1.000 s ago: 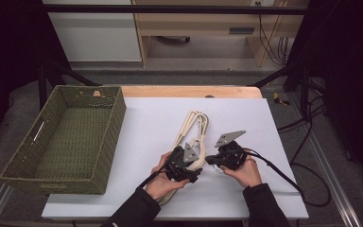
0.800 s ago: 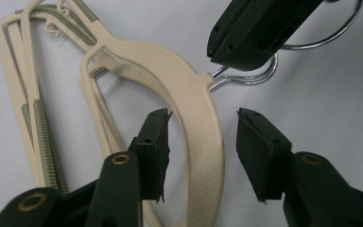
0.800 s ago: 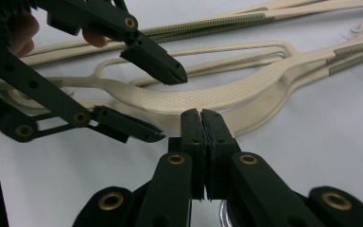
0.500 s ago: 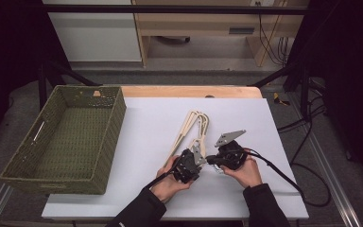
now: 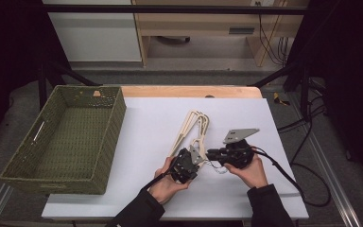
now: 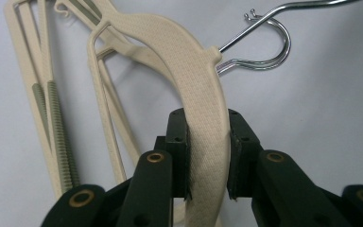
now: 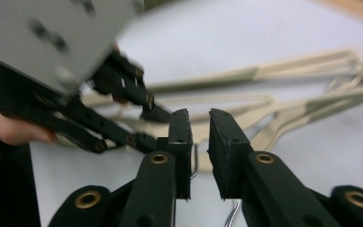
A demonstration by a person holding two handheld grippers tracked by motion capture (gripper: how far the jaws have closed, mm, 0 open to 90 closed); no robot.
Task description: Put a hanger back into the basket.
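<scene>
So far the left hand-held gripper (image 6: 207,156) is clamped on a cream hanger (image 6: 194,85), the right hand-held gripper (image 7: 199,151) stands slightly apart around its wire hook (image 6: 264,42), and the green basket (image 5: 23,177) holds none.

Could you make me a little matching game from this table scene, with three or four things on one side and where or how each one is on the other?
Things:
1. green woven basket
2. cream plastic hangers
3. left hand-held gripper
4. right hand-held gripper

States:
A. jaws clamped on a cream hanger's arm
B. lying on the white table, middle
C. standing at the table's left edge
D. jaws narrowly apart by a thin metal wire, pointing at the other gripper

Pairs: 1-C, 2-B, 3-A, 4-D
</scene>
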